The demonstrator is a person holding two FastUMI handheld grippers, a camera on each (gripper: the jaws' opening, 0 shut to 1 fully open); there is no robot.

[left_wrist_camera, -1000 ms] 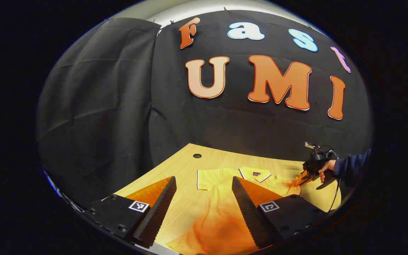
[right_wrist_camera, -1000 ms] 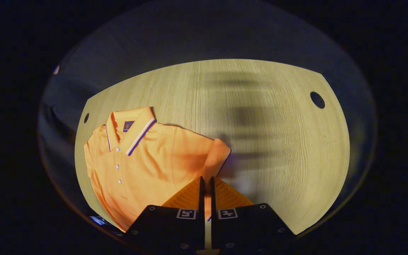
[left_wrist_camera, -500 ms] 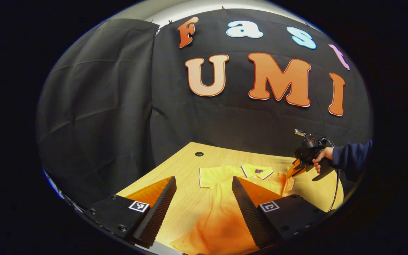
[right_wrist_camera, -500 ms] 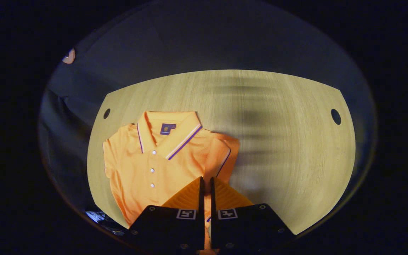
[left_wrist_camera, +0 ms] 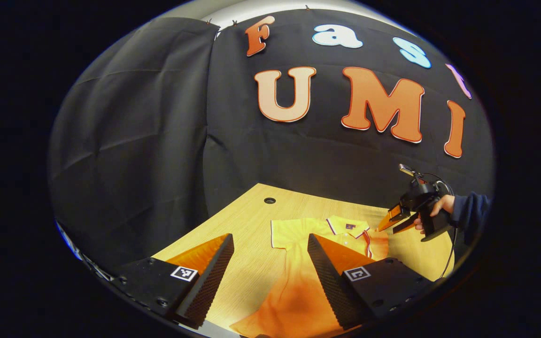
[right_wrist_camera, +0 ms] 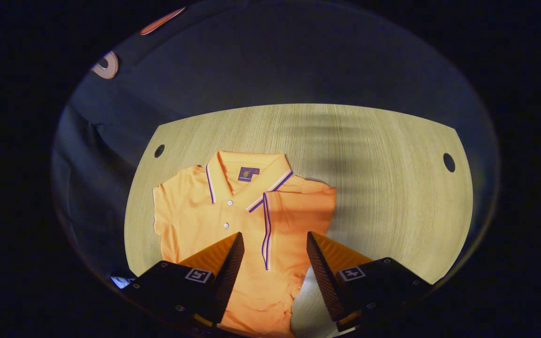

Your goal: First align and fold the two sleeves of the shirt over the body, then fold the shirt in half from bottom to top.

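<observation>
the orange polo shirt (right_wrist_camera: 233, 225) lies flat on the wooden counter (right_wrist_camera: 383, 188), collar (right_wrist_camera: 247, 176) toward the booth's black cloth wall. relative to the collar, one sleeve (right_wrist_camera: 294, 211) is folded in over the chest, its striped cuff edge running down from just below the collar's point, near the button placket. the other sleeve (right_wrist_camera: 167, 206) lies spread out to the far side of the collar, flat on the counter. the shirt's lower body runs from the collar toward the near counter edge.

the right gripper (right_wrist_camera: 270, 263) hangs above the shirt, below the collar, with its fingers spread apart and nothing between them; the folded sleeve's cuff shows in the gap. in the left gripper view this same gripper (left_wrist_camera: 395, 220) is off the cloth, just beside the collar, held by a hand (left_wrist_camera: 439, 209) in a dark sleeve.

the left gripper (left_wrist_camera: 270, 263) sits low over the shirt's hem end, well away from the collar, fingers released and wide, gripping nothing; shirt (left_wrist_camera: 308, 281) fabric shows between them. a round hole (left_wrist_camera: 269, 200) sits in the counter beyond the collar.
</observation>
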